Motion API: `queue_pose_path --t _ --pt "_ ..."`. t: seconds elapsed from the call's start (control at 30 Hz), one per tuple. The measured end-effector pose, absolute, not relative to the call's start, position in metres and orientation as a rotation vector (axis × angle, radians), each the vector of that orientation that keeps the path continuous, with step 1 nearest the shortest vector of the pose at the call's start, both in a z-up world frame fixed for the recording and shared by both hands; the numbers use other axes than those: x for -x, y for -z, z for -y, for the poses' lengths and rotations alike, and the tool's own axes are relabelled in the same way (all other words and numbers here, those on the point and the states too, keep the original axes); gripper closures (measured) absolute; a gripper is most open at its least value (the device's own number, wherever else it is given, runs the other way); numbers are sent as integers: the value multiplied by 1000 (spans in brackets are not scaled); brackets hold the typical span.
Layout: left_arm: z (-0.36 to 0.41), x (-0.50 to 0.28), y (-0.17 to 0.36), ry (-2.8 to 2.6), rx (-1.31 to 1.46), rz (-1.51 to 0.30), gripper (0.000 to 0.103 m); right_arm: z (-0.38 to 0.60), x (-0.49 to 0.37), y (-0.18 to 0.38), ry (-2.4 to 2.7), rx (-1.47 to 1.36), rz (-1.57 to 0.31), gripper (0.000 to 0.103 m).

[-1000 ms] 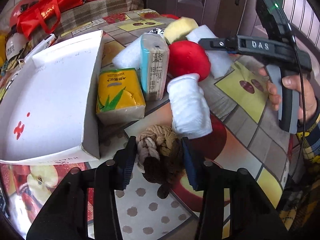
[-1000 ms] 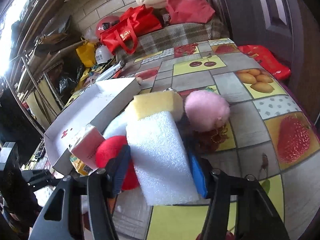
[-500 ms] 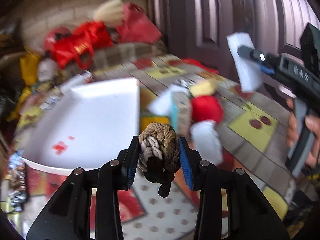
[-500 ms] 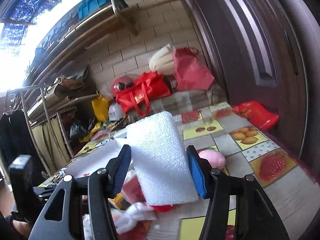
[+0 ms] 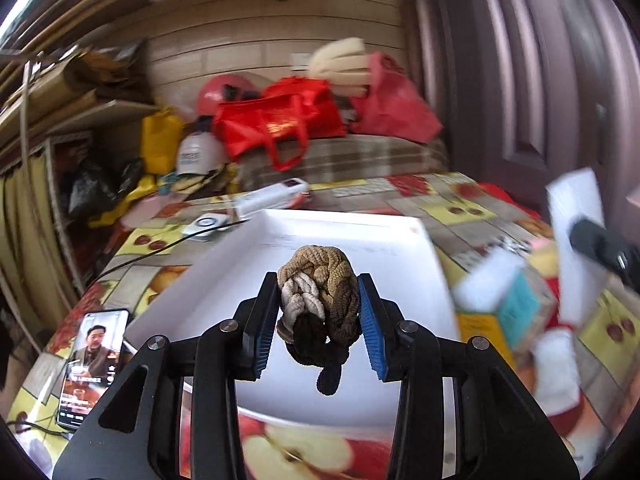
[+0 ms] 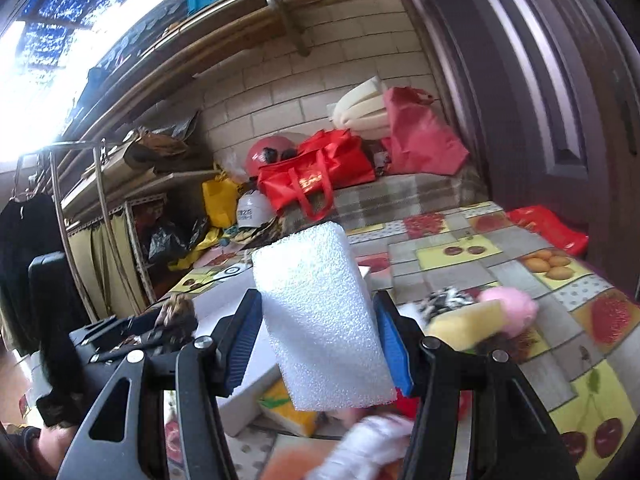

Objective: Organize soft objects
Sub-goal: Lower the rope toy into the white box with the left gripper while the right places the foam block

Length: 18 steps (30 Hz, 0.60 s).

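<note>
Left of the left gripper [image 5: 320,324], a phone [image 5: 93,364] lies on the fruit-print tablecloth [image 5: 448,204], its lower end partly behind the tool's black frame. Between the blue pads [image 5: 370,320], which are clamped on it, sits a knotted rope ball [image 5: 318,304] in tan, cream and dark brown; it stands taller than wide, with a dark loose end hanging straight down below the pads. Beyond and beneath it lies a white tray [image 5: 348,228], near rim partly hidden by the tool. Right of that, a tissue pack [image 5: 516,308] and other soft things are blurred and hard to identify. From the right wrist view, the left gripper appears at the far left, partly cut off, with the rope ball a brown blur. Centred, the right gripper [image 6: 320,340] has its blue pads [image 6: 390,344] pressed against both sides of a white foam block [image 6: 320,316], long axis running away from the tool and tilted up, the near end projecting below the pads. Under it, red and white things are smeared beyond recognition. Right of the tool, a yellow sponge [image 6: 460,324] and pink pompom [image 6: 510,310] lie on the cloth.
</note>
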<state>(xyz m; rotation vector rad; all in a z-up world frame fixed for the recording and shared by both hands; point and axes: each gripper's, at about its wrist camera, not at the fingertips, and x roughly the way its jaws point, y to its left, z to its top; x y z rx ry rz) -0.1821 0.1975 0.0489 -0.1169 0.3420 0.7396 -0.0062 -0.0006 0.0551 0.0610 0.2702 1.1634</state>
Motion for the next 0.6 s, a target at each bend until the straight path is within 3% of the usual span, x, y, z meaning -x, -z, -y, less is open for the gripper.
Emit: queue_pose_path --t 0.6 --pt "-262 171 -46 -859 138 -363 64 -92 31 -44 -1174 100 -295 46"
